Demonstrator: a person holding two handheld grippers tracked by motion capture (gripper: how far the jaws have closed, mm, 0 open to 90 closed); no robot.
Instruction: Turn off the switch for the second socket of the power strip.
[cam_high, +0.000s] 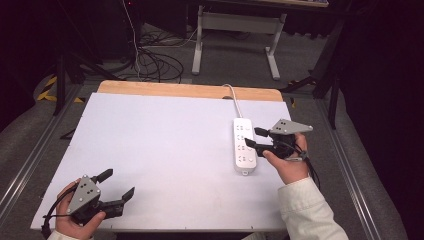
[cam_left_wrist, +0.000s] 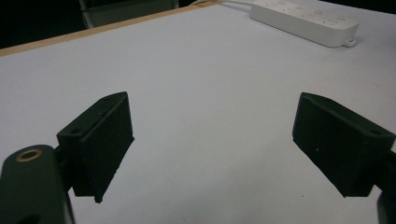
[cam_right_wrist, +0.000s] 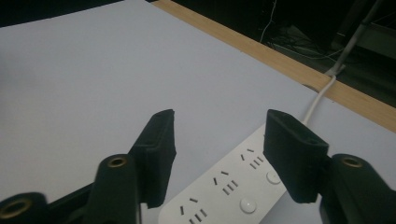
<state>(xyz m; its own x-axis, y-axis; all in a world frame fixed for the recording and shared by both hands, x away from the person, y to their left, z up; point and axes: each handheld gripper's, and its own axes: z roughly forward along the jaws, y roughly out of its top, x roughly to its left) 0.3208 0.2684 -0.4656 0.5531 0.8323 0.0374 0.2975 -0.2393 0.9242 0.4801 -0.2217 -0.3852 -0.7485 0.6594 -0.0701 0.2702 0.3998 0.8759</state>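
The right gripper (cam_high: 253, 138) hangs just over the near-right edge of the power strip (cam_high: 244, 145), jaws moderately apart and empty; in the right gripper view the strip (cam_right_wrist: 233, 186) lies under and between them. The strip rests on the right part of the white counter (cam_high: 165, 150), its cord (cam_high: 234, 100) running off the far edge. The left gripper (cam_high: 119, 185) sits at the near-left corner, well apart from the strip, jaws wide and empty.
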